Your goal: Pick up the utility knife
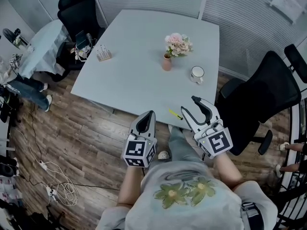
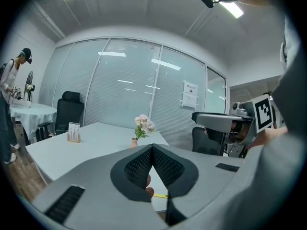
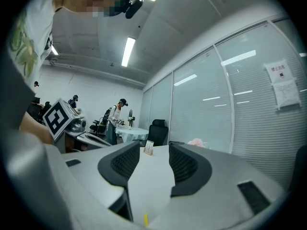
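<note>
On the grey table [image 1: 134,80] sit one utility knife [image 1: 175,114], one mug [image 1: 197,74], one flower vase [image 1: 167,62] and one card holder [image 1: 103,54]. The knife is a thin yellow sliver by the table's near edge, between two grippers. The left gripper [image 1: 149,113] is closed on nothing, and the right gripper [image 1: 189,104] gapes empty
</note>
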